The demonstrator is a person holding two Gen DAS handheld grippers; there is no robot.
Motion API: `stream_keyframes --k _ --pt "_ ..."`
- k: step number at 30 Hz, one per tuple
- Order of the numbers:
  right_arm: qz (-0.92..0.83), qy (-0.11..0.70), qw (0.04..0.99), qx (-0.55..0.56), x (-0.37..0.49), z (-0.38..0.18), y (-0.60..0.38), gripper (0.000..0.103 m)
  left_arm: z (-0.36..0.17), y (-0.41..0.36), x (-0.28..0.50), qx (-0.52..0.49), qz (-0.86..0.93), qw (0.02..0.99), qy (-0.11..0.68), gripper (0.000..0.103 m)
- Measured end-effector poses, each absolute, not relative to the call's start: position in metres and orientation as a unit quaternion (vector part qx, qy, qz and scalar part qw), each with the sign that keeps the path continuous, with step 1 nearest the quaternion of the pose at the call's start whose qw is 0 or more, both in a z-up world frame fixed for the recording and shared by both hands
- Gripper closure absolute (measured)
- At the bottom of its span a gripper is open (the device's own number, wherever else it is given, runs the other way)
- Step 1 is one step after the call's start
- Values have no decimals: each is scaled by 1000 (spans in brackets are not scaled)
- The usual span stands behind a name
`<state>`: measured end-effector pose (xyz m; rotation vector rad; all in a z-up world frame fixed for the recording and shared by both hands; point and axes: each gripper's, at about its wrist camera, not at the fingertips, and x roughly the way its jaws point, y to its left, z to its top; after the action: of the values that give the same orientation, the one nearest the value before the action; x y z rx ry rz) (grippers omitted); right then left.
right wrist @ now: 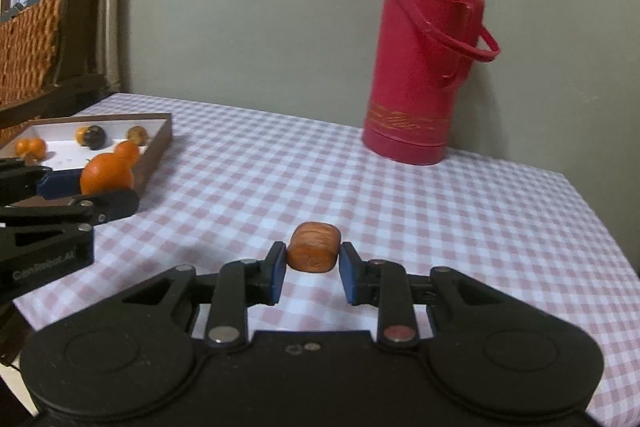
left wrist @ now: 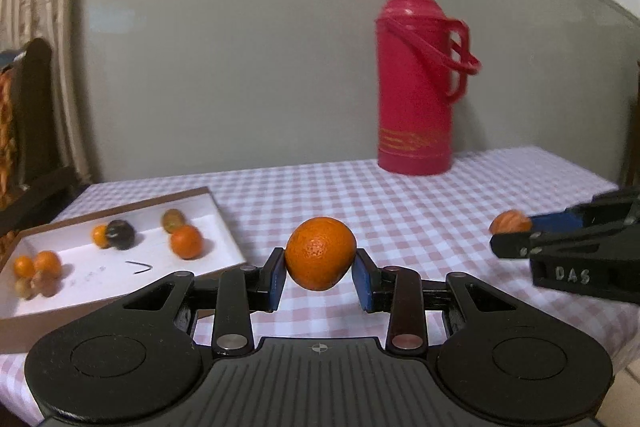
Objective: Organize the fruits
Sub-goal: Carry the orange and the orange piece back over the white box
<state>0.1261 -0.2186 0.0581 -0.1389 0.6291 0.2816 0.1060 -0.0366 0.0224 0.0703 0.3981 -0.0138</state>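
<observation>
Orange fruit [left wrist: 321, 253] is pinched by the left tool [left wrist: 320, 277]; the right tool [right wrist: 313, 269] pinches a smaller fruit [right wrist: 314, 246]. Either may slip before reaching the tray [left wrist: 224, 223].

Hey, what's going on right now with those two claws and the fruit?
Left claw shut on orange. Right claw shut on small fruit. Both lifted, tray to the left. Red thermos far back, path open.

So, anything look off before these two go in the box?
One thing: the fruit in the right tool looks squashed, flat-sided between the pads. The orange in the left tool keeps its round shape. Nothing spilled.
</observation>
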Motion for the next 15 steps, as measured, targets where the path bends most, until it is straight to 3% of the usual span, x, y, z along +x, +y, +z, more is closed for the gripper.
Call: stream_keyframes --k 15 --pt "224 277 931 -78 118 77 -150 83 32 13 81 35 53 982 175 67"
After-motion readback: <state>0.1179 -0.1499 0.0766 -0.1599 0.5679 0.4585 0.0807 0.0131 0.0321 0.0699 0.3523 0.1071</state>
